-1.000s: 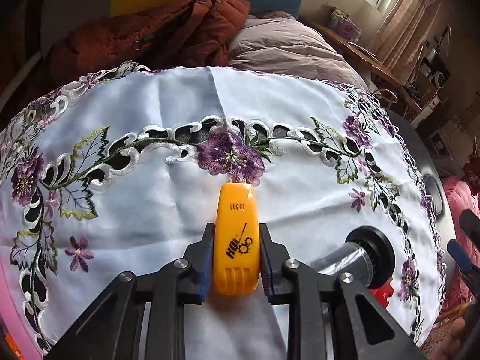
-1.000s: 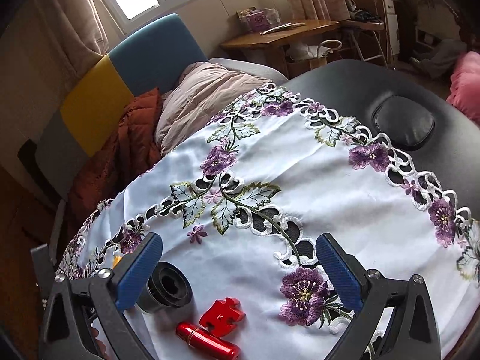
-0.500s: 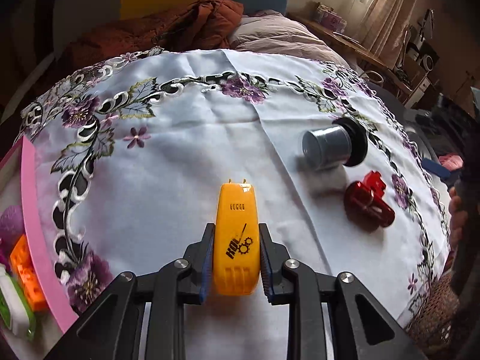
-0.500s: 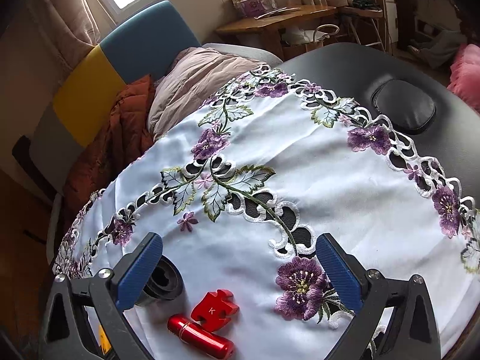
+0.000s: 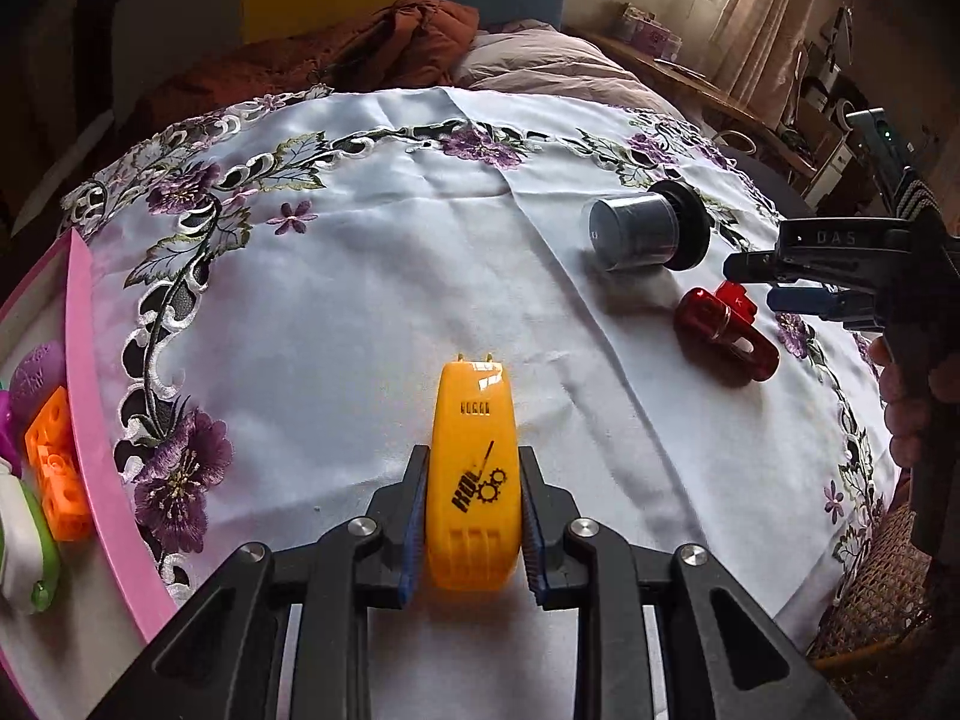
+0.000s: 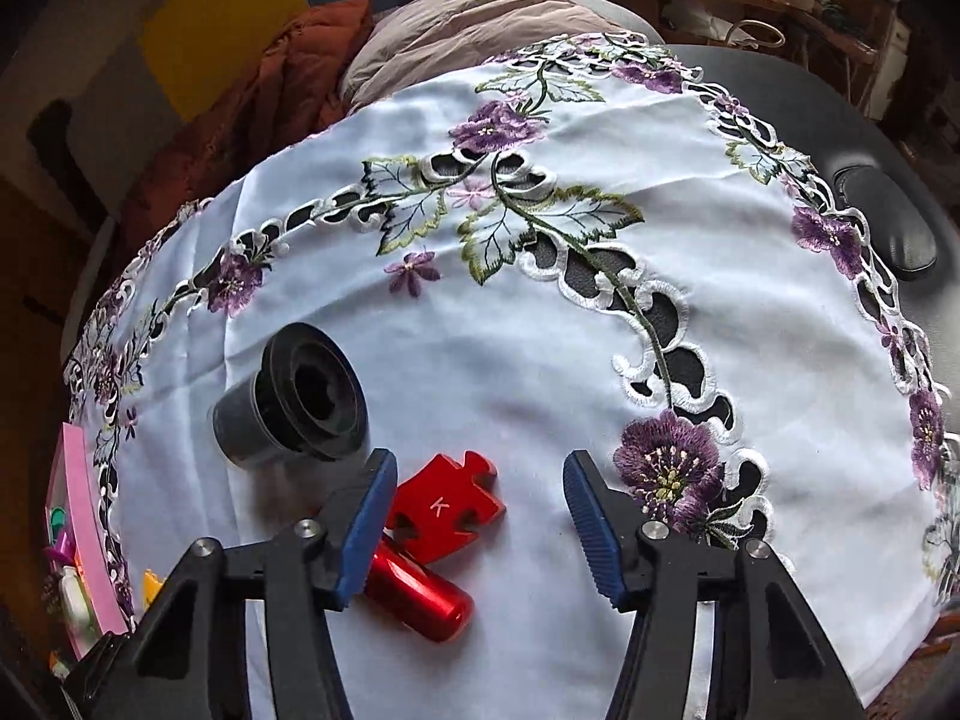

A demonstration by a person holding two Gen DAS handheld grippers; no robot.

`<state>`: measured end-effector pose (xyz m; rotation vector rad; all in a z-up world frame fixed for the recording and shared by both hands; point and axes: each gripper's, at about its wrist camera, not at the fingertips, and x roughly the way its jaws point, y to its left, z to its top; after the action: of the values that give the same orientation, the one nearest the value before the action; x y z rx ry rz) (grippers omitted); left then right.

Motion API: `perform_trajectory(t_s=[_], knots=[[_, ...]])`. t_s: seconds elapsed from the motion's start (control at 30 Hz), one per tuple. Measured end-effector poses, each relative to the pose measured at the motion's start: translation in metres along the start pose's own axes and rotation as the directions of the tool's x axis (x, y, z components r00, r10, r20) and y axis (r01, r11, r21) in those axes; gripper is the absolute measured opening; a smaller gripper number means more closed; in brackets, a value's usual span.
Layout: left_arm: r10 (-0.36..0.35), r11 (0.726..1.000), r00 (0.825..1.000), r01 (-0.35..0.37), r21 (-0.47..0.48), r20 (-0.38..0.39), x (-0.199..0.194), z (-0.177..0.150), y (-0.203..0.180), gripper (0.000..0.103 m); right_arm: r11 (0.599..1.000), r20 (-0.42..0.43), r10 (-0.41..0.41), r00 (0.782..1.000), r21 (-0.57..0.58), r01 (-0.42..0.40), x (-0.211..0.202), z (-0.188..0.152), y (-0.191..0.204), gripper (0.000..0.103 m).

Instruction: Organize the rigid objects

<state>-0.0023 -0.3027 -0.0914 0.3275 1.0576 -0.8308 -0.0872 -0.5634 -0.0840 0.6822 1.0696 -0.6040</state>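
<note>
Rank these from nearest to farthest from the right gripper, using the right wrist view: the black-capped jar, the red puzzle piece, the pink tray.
1. Red puzzle piece: between the closing fingers of the right gripper, nearer the left one.
2. Black-capped jar: lying on its side, beyond and left.
3. Pink tray: far left edge.
</note>
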Motion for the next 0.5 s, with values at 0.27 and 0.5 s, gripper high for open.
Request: perform_trajectory(t_s=[0.27, 0.5], knots=[[-0.002, 1.000, 1.000, 0.002, -0.009, 0.002, 0.000, -0.001, 0.001, 0.026, 0.999, -0.052, 0.014, 0.999, -0.045, -0.016, 0.008, -0.006, 0.009, 0.057], [-0.007, 1.000, 1.000, 0.007, -0.022, 0.006, -0.001, -0.002, 0.002, 0.026, 0.990, -0.015, -0.032, 0.999, -0.134, 0.030, 0.008, -0.008, 0.024, 0.050]])
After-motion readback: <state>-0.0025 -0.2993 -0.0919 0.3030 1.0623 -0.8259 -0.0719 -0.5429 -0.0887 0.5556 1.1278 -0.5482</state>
